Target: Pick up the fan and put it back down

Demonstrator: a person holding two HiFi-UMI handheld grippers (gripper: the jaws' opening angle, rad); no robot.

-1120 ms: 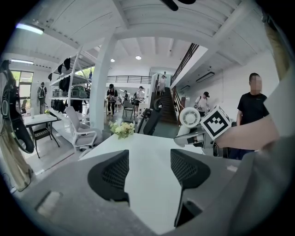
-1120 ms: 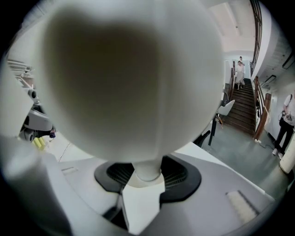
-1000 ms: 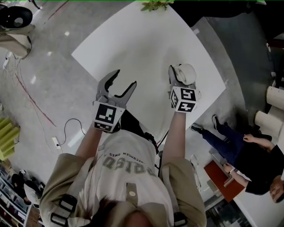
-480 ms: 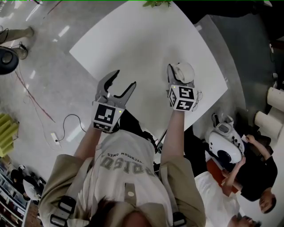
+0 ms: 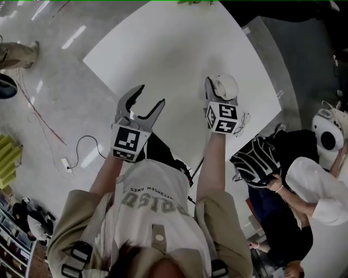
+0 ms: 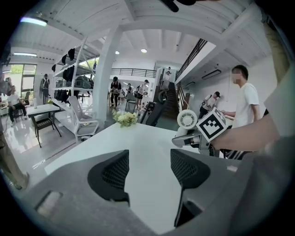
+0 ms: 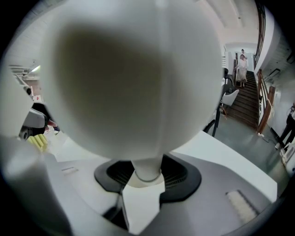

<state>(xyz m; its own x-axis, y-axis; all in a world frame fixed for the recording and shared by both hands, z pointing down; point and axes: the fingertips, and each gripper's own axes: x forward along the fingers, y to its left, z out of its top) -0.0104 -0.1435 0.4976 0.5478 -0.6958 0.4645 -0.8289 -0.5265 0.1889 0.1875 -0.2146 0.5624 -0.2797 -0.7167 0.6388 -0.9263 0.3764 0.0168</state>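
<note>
A small white fan [image 5: 225,86] with a round head is at the near right part of the white table [image 5: 163,49]. My right gripper [image 5: 219,93] is shut on its thin stem. In the right gripper view the fan's head [image 7: 133,78] fills most of the picture, and the stem sits between the dark pads of the right gripper [image 7: 146,177]. I cannot tell whether its base touches the table. My left gripper [image 5: 150,96] is open and holds nothing, over the table's near edge, left of the fan. The left gripper view shows the left gripper [image 6: 147,173] and the fan [image 6: 187,120] at the right.
A bunch of flowers [image 5: 190,4] stands at the table's far edge. People [image 5: 310,184] stand close to the table's right side, one with a white camera [image 5: 326,136]. A cable [image 5: 81,155] lies on the floor at the left. White chairs [image 6: 80,117] stand beyond the table.
Both grippers have sunk a little toward the table, the fan still in the right one. The people at the right have shifted, and the white camera has moved to the right edge.
</note>
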